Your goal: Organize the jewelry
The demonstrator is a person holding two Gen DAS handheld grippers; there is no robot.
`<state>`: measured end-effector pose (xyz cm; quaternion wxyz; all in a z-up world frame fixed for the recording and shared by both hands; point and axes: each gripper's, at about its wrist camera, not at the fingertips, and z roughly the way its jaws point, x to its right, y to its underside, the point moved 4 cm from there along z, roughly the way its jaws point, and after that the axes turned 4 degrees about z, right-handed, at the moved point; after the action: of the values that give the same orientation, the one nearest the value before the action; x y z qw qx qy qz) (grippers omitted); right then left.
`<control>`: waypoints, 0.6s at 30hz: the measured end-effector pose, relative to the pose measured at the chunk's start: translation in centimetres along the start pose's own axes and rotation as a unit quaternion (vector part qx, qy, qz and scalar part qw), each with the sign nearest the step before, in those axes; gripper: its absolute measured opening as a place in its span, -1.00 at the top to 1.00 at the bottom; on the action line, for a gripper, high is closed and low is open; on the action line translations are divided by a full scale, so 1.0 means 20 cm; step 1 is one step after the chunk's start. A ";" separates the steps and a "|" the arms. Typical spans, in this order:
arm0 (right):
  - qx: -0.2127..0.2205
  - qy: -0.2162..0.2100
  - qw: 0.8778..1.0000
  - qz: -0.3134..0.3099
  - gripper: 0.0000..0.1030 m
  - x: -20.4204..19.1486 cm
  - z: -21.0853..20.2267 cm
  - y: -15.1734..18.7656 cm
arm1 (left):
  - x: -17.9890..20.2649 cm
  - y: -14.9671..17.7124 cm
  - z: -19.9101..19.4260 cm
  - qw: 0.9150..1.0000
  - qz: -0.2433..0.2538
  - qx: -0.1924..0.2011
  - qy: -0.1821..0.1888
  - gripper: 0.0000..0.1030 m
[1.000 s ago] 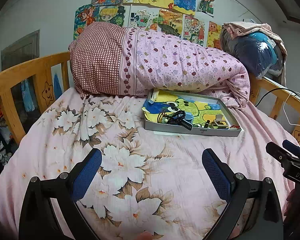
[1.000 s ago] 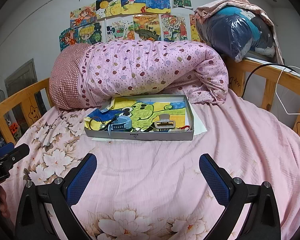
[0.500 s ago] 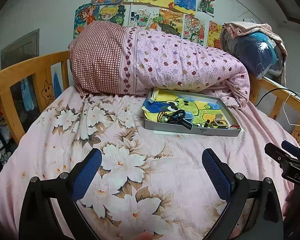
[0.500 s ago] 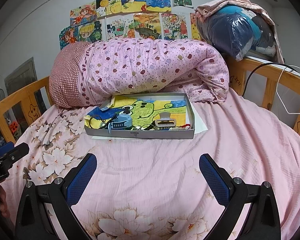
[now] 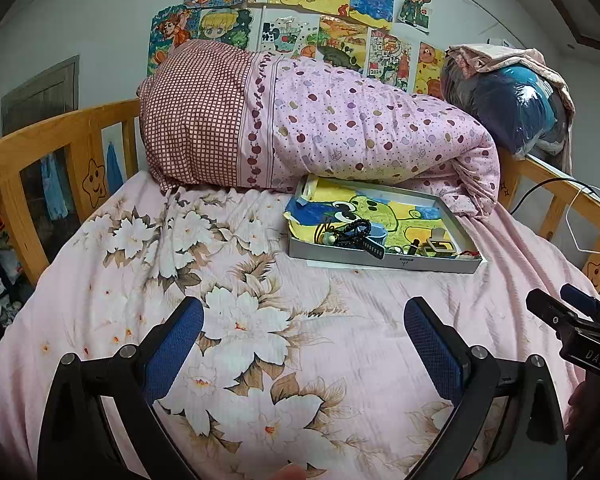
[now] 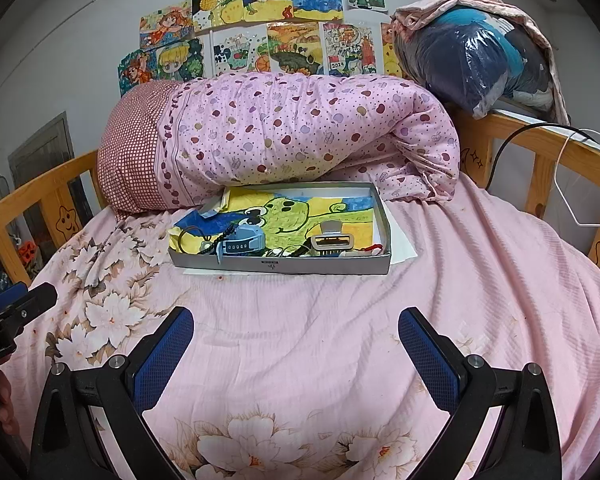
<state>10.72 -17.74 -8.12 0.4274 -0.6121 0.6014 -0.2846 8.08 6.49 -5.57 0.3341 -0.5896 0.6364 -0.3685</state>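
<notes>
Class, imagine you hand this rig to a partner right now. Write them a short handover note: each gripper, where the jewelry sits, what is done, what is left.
Left gripper: open, empty, over the pink floral bedsheet.
Right gripper: open, empty, short of the tray.
Shallow grey tray lies against the rolled pink quilt. Along its near edge: black beaded bracelet, blue watch, beige clip, small tangled pieces.
Done: nothing visibly sorted.
Left: pick out and arrange everything.
</notes>
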 end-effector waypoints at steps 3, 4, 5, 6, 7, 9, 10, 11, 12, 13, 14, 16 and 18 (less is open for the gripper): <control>0.000 0.000 1.000 0.000 -1.00 0.00 0.00 0.00 | 0.00 0.01 0.00 1.000 0.000 0.000 0.000 -0.90; 0.000 0.000 1.000 0.000 -1.00 0.00 0.00 0.00 | 0.00 0.00 0.00 1.000 0.000 0.000 0.000 -0.90; -0.001 0.000 1.000 0.000 -1.00 0.00 0.00 0.00 | 0.00 0.00 0.00 1.000 -0.001 0.000 -0.001 -0.90; -0.001 0.000 1.000 0.000 -1.00 0.00 0.00 0.00 | 0.00 0.01 0.00 1.000 -0.001 -0.001 -0.001 -0.90; -0.001 0.000 1.000 0.000 -1.00 0.00 0.00 0.01 | 0.00 0.00 0.00 1.000 -0.001 -0.001 0.000 -0.90; -0.002 0.000 1.000 0.000 -1.00 0.00 0.00 0.02 | 0.00 0.01 0.00 1.000 0.000 -0.001 0.000 -0.90; -0.002 0.000 1.000 0.000 -1.00 0.00 0.00 0.02 | 0.00 0.00 0.00 1.000 -0.001 -0.001 0.000 -0.90; -0.002 0.000 1.000 0.000 -1.00 0.00 0.01 0.01 | 0.00 0.00 0.00 1.000 -0.001 -0.001 0.000 -0.90; -0.003 0.000 1.000 0.000 -1.00 0.00 0.00 0.02 | 0.00 0.01 0.00 1.000 0.000 -0.001 0.000 -0.90; -0.003 0.000 1.000 0.000 -1.00 0.00 0.00 0.02 | 0.00 0.00 0.00 1.000 -0.001 -0.001 -0.001 -0.90; -0.003 0.000 1.000 0.000 -1.00 0.00 0.00 0.02 | 0.00 0.01 0.00 1.000 -0.001 -0.001 -0.001 -0.90; -0.003 0.000 1.000 -0.001 -1.00 0.00 0.01 0.01 | 0.01 0.00 0.00 1.000 -0.001 -0.001 -0.001 -0.90; -0.003 0.000 1.000 0.000 -1.00 0.00 0.00 0.02 | 0.01 0.01 0.00 1.000 -0.001 -0.001 -0.001 -0.90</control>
<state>10.49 -17.67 -8.55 0.4255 -0.6139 0.6018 -0.2826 7.96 6.35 -5.65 0.3335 -0.5913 0.6356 -0.3676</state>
